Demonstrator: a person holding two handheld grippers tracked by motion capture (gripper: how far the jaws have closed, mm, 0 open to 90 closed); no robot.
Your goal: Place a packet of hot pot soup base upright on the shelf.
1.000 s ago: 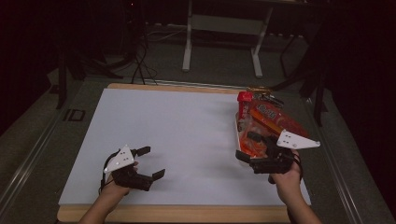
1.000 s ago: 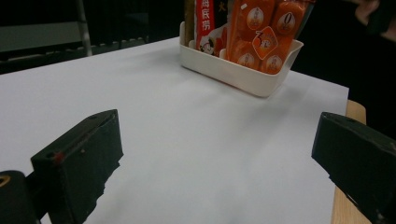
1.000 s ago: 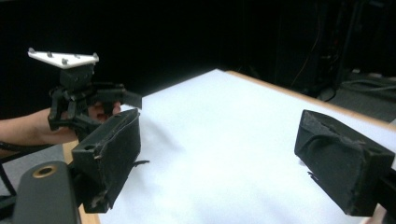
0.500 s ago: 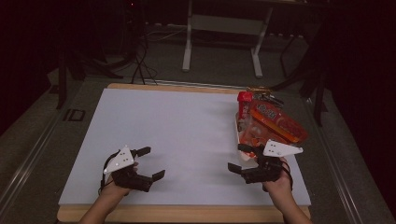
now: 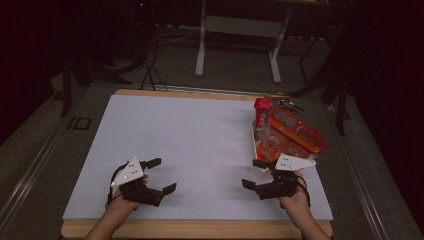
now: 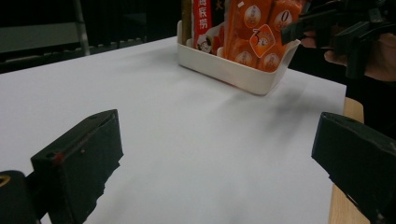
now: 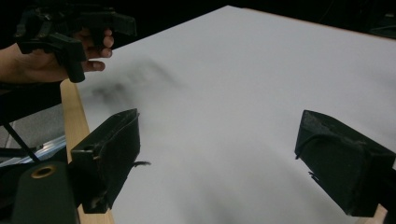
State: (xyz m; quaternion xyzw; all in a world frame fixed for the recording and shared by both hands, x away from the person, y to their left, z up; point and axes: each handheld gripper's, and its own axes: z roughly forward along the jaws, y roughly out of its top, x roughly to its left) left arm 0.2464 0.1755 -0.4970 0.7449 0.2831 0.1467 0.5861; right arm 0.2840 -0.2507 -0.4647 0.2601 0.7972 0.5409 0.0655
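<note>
Left gripper (image 5: 159,176): blocky matte-black jaws spread wide, nothing between them, low over the smooth white sheet (image 5: 200,145) near the front edge. Right gripper (image 5: 256,174): jaws likewise parted and empty, grey three-cornered plate on top, just in front of the white plastic bin (image 6: 233,70). Bin sits at the sheet's right side, rounded rim, packed with glossy orange snack packets (image 5: 295,132) and a red pack (image 5: 261,111) standing upright. Pale wooden table edge (image 5: 200,229) borders the sheet.

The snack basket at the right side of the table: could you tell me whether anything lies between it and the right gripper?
Nothing visible does. The right gripper hovers open just in front of the white basket of orange snack packs, with bare white tabletop between them.
</note>
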